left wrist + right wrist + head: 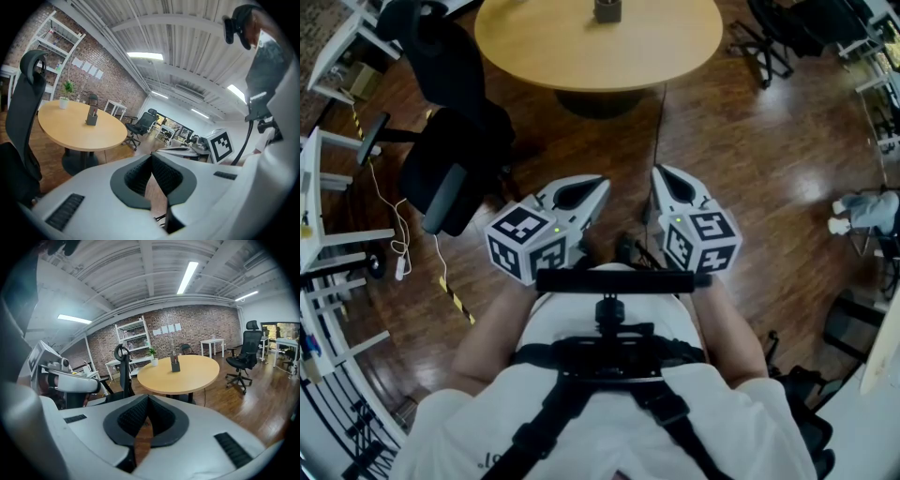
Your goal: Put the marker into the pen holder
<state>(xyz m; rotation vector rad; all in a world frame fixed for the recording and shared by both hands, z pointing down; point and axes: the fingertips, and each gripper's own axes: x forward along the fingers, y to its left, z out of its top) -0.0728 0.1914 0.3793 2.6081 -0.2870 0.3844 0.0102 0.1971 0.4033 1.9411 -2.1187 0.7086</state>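
The pen holder [607, 10] stands near the middle of the round table [581, 56] with something thin poking out, too small for us to tell whether it is the marker; we see no loose marker. Well apart from the table, we hold the left gripper [600, 185] and right gripper [660, 174] side by side, both jaws closed on nothing. We risk arriving empty-handed, or snagging the office chair [455, 141] or floor cable [662, 122] near the table's near edge.
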